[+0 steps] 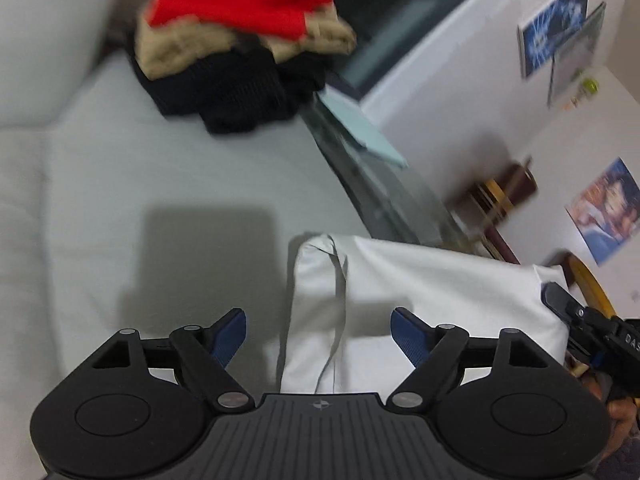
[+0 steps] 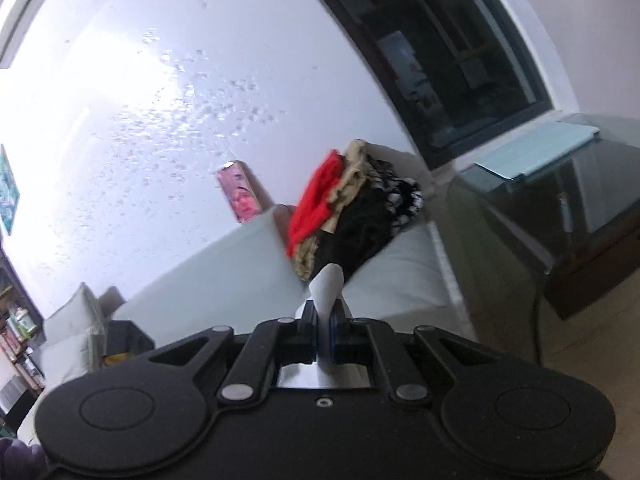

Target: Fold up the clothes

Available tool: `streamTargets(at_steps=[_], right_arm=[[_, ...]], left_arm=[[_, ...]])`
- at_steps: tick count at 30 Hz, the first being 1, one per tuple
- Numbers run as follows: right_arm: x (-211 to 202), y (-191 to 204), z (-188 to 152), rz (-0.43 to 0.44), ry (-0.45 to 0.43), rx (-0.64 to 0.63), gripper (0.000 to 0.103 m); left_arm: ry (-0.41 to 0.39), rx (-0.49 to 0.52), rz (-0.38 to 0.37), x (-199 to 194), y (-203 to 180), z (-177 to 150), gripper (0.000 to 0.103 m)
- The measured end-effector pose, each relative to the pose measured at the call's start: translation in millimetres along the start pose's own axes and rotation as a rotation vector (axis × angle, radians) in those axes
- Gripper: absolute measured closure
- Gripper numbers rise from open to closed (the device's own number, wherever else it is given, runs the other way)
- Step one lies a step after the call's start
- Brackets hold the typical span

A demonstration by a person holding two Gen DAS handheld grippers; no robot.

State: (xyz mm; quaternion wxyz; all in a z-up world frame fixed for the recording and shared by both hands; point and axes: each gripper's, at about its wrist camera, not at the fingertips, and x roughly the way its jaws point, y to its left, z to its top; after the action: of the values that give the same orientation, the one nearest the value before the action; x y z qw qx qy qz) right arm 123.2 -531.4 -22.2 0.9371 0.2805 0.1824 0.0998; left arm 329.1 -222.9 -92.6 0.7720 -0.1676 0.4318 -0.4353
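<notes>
White cloth (image 1: 420, 280) lies partly lifted over the pale sofa seat (image 1: 160, 184), smooth and flat across most of its width, with a seamed edge running down its left side and a rounded fold at the upper left corner. Its right end rises to the right gripper (image 1: 554, 298), whose jaws are pressed together on the cloth's edge. In the right wrist view a thin white tongue of the cloth (image 2: 329, 284) sticks up out of the right gripper (image 2: 325, 334), pinched tight between the blue pads.

Left gripper (image 1: 318, 332) hovers above the cloth's near left part with its jaws spread wide and nothing between them; its shadow falls on the seat beside the cloth.

At the far end of the seat sits a stack of folded clothes (image 1: 240, 48): red on top, tan below, black underneath. A glass table (image 2: 560, 200) stands beside the sofa with a pale blue sheet (image 2: 536, 148) on it.
</notes>
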Motion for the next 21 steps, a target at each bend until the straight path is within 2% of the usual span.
streamTargets(at_steps=[4, 9, 11, 12, 13, 15, 16, 17, 18, 21], right_arm=[[4.2, -27.0, -3.7, -0.020, 0.006, 0.123, 0.097], [10.0, -64.7, -14.6, -0.004, 0.005, 0.289, 0.097], [11.9, -78.6, -20.0, 0.013, 0.006, 0.355, 0.097], [13.3, -83.2, -21.9, 0.018, 0.008, 0.381, 0.097], [14.5, -87.4, -23.6, 0.022, 0.010, 0.406, 0.097], [15.4, -89.0, -25.1, 0.019, 0.012, 0.426, 0.097], [14.7, -85.2, -24.4, 0.009, 0.010, 0.415, 0.097], [14.0, -81.4, -23.7, -0.002, 0.008, 0.404, 0.097], [11.8, -72.8, -21.8, -0.024, 0.001, 0.369, 0.097], [-1.7, -32.2, -16.7, -0.096, -0.021, 0.186, 0.097]], left_arm=[[0.071, -0.054, -0.113, 31.4, 13.6, 8.0, 0.028], [0.118, -0.198, -0.263, 53.1, 38.2, 15.2, 0.023], [0.133, -0.246, -0.298, 58.1, 43.2, 17.3, 0.023], [0.133, -0.242, -0.288, 58.4, 39.4, 17.6, 0.024], [0.132, -0.225, -0.267, 58.0, 33.1, 17.6, 0.034], [0.129, -0.186, -0.223, 56.3, 20.1, 18.2, 0.065], [0.128, -0.164, -0.201, 54.5, 12.6, 18.4, 0.093], [0.127, -0.143, -0.182, 52.8, 4.9, 17.8, 0.098], [0.111, -0.113, -0.161, 48.4, -4.2, 15.9, 0.098], [0.010, -0.011, -0.114, 21.3, -33.9, 8.0, 0.098]])
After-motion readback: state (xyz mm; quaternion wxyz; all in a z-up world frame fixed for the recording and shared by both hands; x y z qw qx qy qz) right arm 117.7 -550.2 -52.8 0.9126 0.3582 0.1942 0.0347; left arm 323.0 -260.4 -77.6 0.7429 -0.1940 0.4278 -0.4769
